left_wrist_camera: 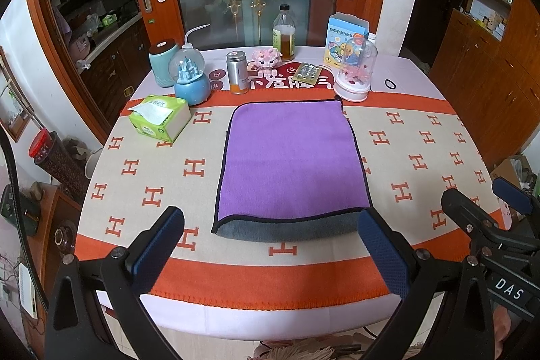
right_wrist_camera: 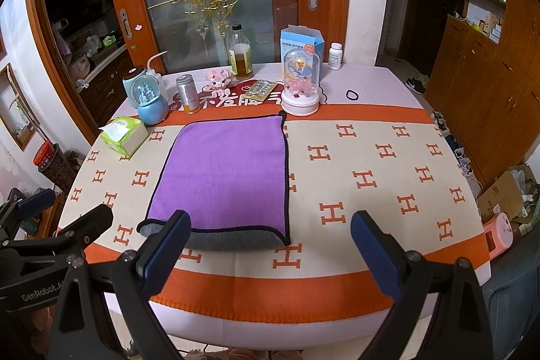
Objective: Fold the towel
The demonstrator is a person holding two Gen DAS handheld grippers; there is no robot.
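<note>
A purple towel (left_wrist_camera: 290, 157) with a black hem lies flat on the table, folded once, with its grey underside showing along the near edge. It also shows in the right wrist view (right_wrist_camera: 226, 171). My left gripper (left_wrist_camera: 270, 245) is open and empty, hovering just in front of the towel's near edge. My right gripper (right_wrist_camera: 270, 245) is open and empty, in front of the towel's near right corner. The right gripper shows at the right in the left wrist view (left_wrist_camera: 482, 208), and the left gripper at the left in the right wrist view (right_wrist_camera: 64, 218).
The table (left_wrist_camera: 270, 323) carries an orange and cream H-pattern cloth (left_wrist_camera: 422, 164). A green tissue box (left_wrist_camera: 158, 117) lies left of the towel. Behind the towel stand a snow globe (left_wrist_camera: 189, 76), a metal can (left_wrist_camera: 237, 72), a bottle (left_wrist_camera: 284, 34), a glass dome (left_wrist_camera: 354, 70) and a blue carton (left_wrist_camera: 344, 36).
</note>
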